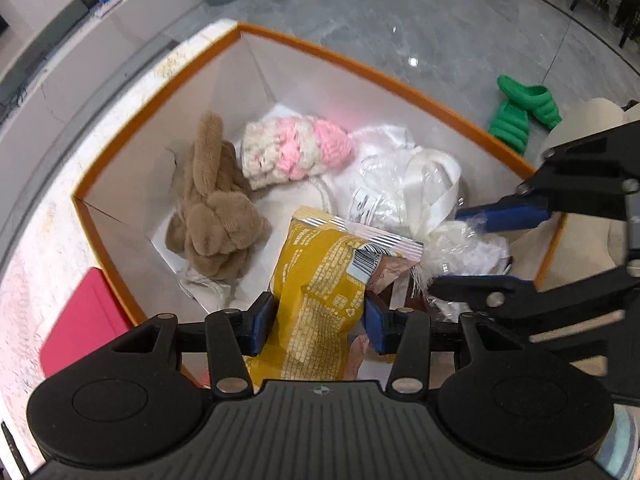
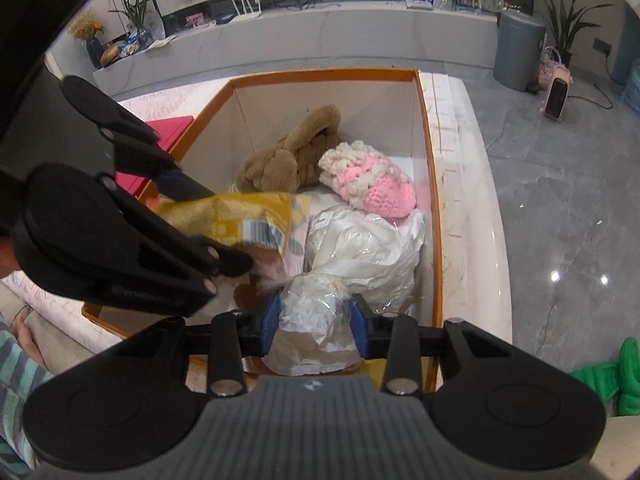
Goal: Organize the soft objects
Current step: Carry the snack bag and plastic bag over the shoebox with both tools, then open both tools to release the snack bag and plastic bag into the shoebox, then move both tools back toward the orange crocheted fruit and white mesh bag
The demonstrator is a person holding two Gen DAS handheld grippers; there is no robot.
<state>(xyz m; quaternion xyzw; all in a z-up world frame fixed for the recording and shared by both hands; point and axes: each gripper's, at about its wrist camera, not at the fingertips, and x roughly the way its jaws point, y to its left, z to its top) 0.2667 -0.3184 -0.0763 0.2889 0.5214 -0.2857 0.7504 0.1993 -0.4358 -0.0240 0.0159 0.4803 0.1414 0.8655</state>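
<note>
Yellow snack bag clamped between the blue pads of the left tool, hanging crumpled over the near part of an orange-rimmed white box, barcode and silver-striped seal turned upward. Same bag seen from the right wrist view, sticking out past the left tool toward the middle of the box. Clear plastic bundle with pale filling pinched between the pads of the right tool, pads pressing its sides, low inside the near end of the box; in the left wrist view that bundle sits between the two black fingers of the right tool, just beside the snack bag. Further in, on the box floor: a white ribbon and crinkled clear wrap, touching the bundle; a pink and cream crocheted piece behind it; a brown plush toy beside the crochet, against the left wall in the left wrist view. Box resting on a pale marbled table, with a flat pink-red item lying just outside the box wall. Beyond the table, grey glossy floor, a pair of green slippers, a grey bin and a small pink heater.
</note>
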